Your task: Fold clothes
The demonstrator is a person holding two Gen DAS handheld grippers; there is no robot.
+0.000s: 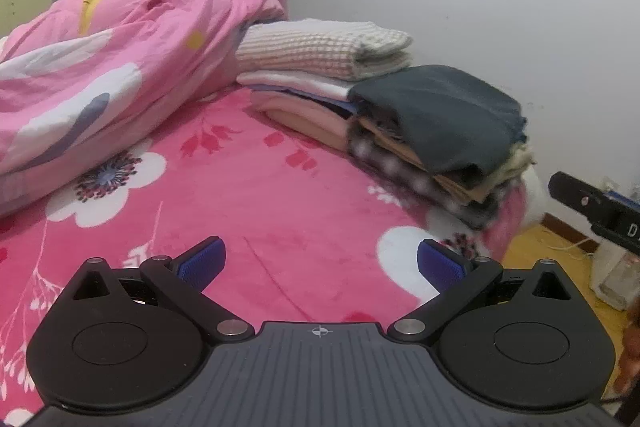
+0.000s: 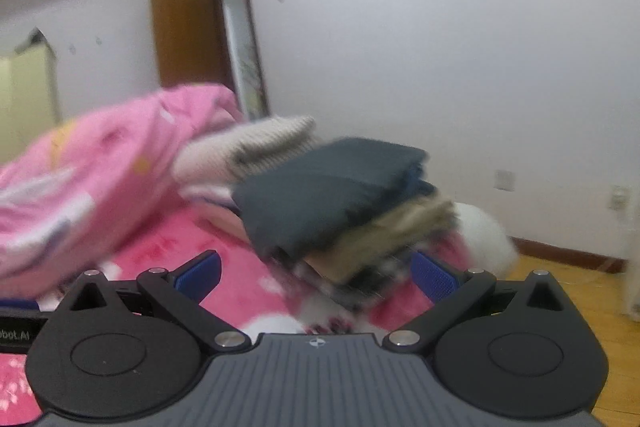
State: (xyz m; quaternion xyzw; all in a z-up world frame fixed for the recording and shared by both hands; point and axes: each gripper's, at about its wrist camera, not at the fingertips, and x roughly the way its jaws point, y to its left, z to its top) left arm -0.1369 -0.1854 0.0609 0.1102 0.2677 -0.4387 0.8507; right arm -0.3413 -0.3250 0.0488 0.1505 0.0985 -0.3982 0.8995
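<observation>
1. My left gripper [image 1: 320,263] hangs over the pink floral bed cover [image 1: 248,195] with its blue-padded fingers [image 1: 202,263] spread wide and nothing between them.
2. My right gripper [image 2: 316,273] is likewise spread wide and empty; its view is blurred.
3. The clothes sit in two folded stacks near the far right corner of the bed. The dark grey garment [image 1: 444,115] tops the nearer stack, over tan and checked pieces.
4. Just behind it, touching, a waffle-knit folded piece [image 1: 320,47] tops a stack of white and peach layers.
5. A bunched pink quilt [image 1: 112,67] lies to the left, against that rear stack.
6. The other gripper's black body [image 1: 596,207] shows at my left view's right edge.
</observation>
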